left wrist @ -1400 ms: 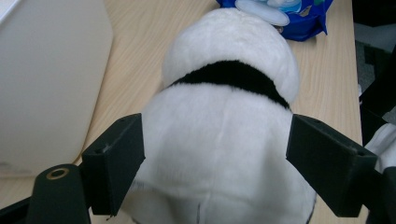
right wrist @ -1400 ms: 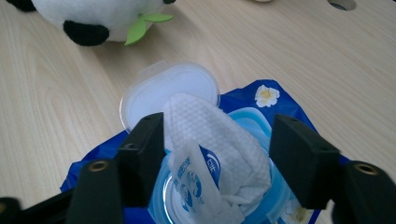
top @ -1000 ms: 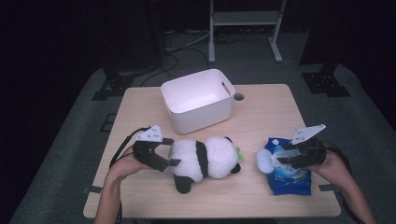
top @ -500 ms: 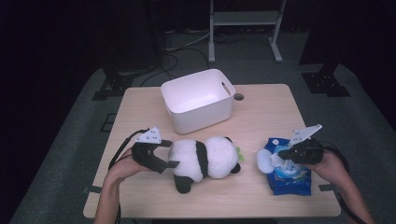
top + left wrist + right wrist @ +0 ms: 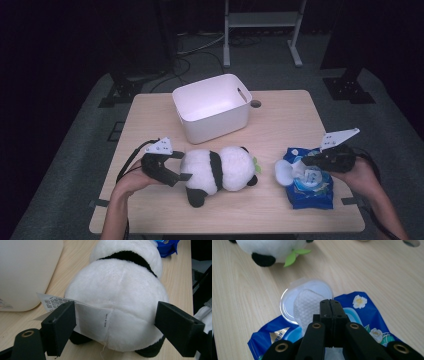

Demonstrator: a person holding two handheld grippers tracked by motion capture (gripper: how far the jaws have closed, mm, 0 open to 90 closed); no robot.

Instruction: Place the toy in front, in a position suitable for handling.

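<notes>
1. On the counter (image 5: 280, 115), from the high view, a plush panda (image 5: 220, 170) is seen lying on its side just in front of a white bin (image 5: 212, 107). The left gripper (image 5: 177, 167) is set against the panda's rear end, its fingers spread wide on either side of it. A blue wipes pack (image 5: 310, 182) lies at the right with its round lid (image 5: 284, 171) flipped open, and the right gripper (image 5: 312, 161) is held over it. Compared with a second ago, the right fingers have been closing; panda, bin and pack are unmoved.

2. Along the left gripper view, the panda's white rump (image 5: 117, 305) is framed between two widely parted fingers (image 5: 60, 327), and the sewn-in label (image 5: 90, 320) is overlapped by the left one. Whether the pads press the plush cannot be told.

3. Along the right gripper view, the fingers (image 5: 332, 315) are seen pressed together over the pack's opening, where a white wipe (image 5: 305, 306) protrudes; whether the wipe is pinched cannot be told.
</notes>
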